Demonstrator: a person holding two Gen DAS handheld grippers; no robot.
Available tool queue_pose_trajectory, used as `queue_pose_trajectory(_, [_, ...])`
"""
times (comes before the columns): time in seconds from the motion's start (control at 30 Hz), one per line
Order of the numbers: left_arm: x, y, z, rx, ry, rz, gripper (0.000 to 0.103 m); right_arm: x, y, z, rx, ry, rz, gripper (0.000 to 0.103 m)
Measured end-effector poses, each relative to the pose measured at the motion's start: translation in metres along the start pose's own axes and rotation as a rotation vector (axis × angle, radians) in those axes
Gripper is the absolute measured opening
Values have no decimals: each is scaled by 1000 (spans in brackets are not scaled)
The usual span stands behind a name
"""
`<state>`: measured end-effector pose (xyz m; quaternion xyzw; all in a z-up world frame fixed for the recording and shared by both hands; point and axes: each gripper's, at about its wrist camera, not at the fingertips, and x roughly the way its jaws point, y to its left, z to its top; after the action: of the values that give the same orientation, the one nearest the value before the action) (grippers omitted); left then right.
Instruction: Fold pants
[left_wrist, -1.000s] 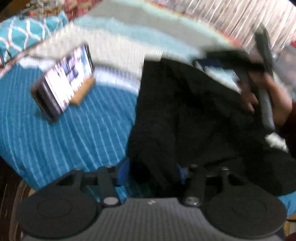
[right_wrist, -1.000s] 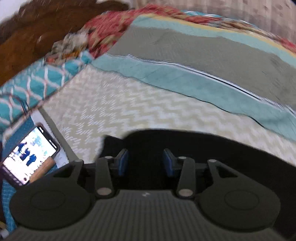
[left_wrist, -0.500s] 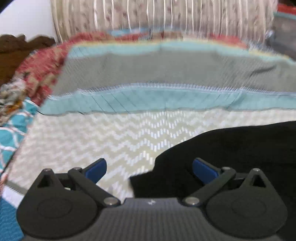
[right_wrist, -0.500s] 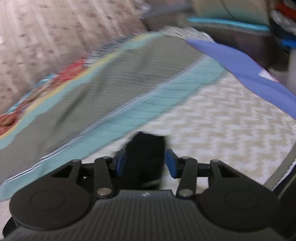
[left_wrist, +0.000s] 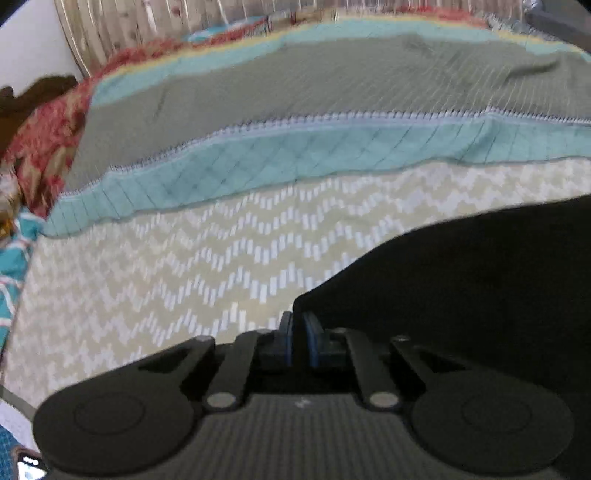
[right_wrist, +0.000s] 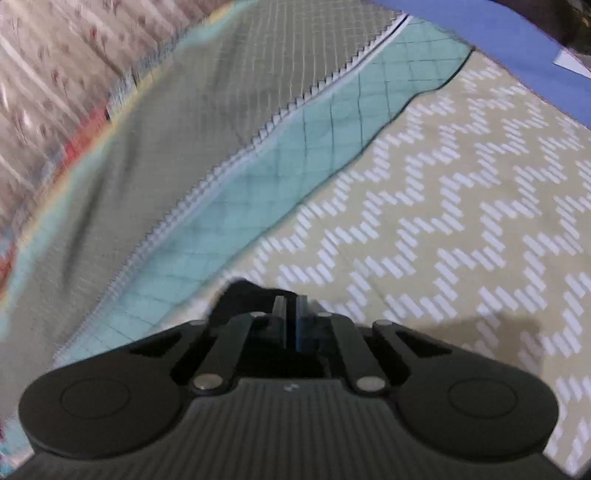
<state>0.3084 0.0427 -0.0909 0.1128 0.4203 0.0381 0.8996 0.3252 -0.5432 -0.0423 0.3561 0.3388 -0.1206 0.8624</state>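
Half a second ago your left gripper (left_wrist: 298, 334) was spread wide; now its blue pads are almost together, pinching the corner of the black pants (left_wrist: 461, 280). Your right gripper (right_wrist: 291, 317) also has its pads nearly together on a bit of black cloth. The pants lie on the zigzag blanket (left_wrist: 184, 273). You look ready to lift and fold.

no readable text, labels, brands or numbers anywhere
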Motion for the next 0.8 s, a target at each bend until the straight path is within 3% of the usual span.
queue_pose_trajectory(0.17, [-52,25,1,-123,-146,-20,7,-101,22,9,-30,-246,60,6])
queue_pose_trajectory(0.27, [-82,45,-4,-220,-199,-41,7,-160,45,6,-96,-437,21,4])
queue_pose_trajectory(0.33, [-87,53,-4,-250,-208,-57,7,-172,59,7,-146,-486,8,4])
queue_pose_trajectory(0.47, [-64,54,2,-287,-140,-40,7,-129,90,18,-258,-461,-60,4])
queue_pose_trajectory(0.53, [-43,48,4,-290,-84,-23,7,-72,97,22,-382,-413,-182,4])
queue_pose_trajectory(0.63, [-14,38,6,-269,-6,9,11,-10,74,23,-449,-329,-379,9])
queue_pose_trajectory(0.7, [-3,34,6,-251,17,20,11,-5,43,25,-351,-303,-410,13])
queue_pose_trajectory(0.8, [4,33,5,-233,19,24,12,-22,-7,27,-170,-272,-330,13])
